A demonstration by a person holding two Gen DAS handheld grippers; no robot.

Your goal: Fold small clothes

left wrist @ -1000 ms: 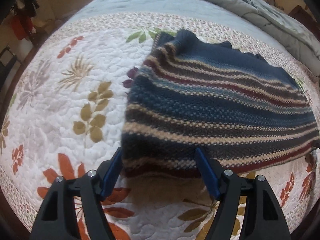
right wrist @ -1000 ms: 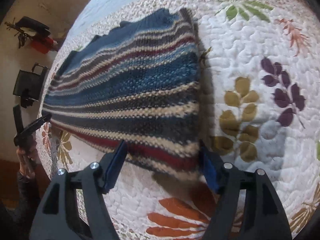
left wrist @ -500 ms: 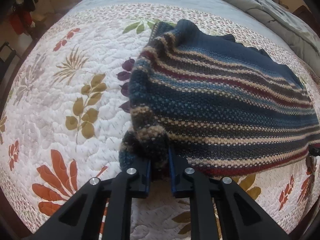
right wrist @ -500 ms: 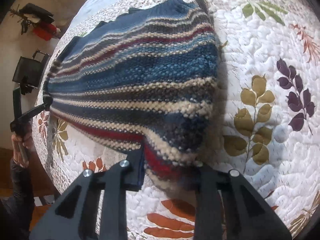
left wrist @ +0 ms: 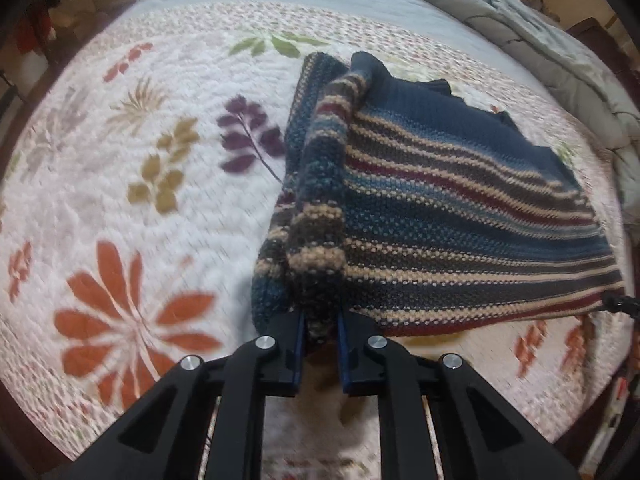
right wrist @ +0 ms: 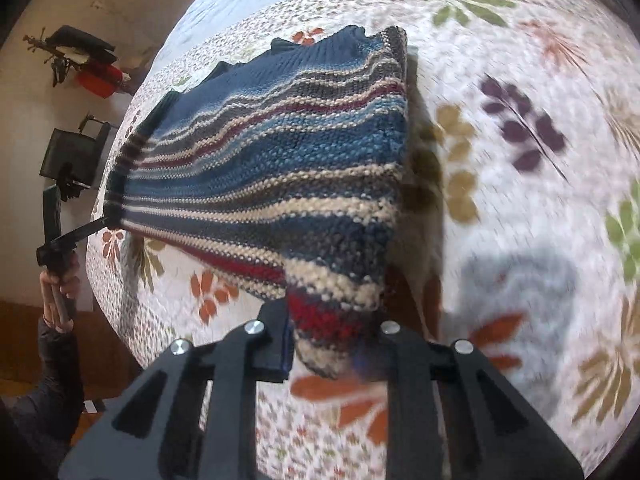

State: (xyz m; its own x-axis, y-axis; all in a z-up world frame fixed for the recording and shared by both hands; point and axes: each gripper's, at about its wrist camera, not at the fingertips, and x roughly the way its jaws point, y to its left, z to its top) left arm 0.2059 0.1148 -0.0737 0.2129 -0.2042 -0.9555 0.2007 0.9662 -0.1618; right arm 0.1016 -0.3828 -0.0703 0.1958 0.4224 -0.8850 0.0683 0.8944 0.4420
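A small striped knit sweater [left wrist: 460, 216] in navy, tan and red lies on the floral quilt. My left gripper [left wrist: 322, 328] is shut on its near left corner, bunching the knit and lifting that edge. In the right wrist view the sweater [right wrist: 280, 160] stretches between both grippers, its near edge raised off the quilt. My right gripper [right wrist: 332, 344] is shut on the near right corner. The left gripper [right wrist: 106, 220] shows at the far corner, held by a hand.
The white floral quilt [left wrist: 140, 200] covers the bed. A rumpled grey duvet [left wrist: 540, 28] lies along the far right. A wall with dark and red items [right wrist: 88, 68] is beyond the bed's left side. The bed's edge [right wrist: 120, 320] is close by.
Both grippers were open around the sweater's near corners, then shut on them. They have now lifted the near edge, and the knit bunches up in each.
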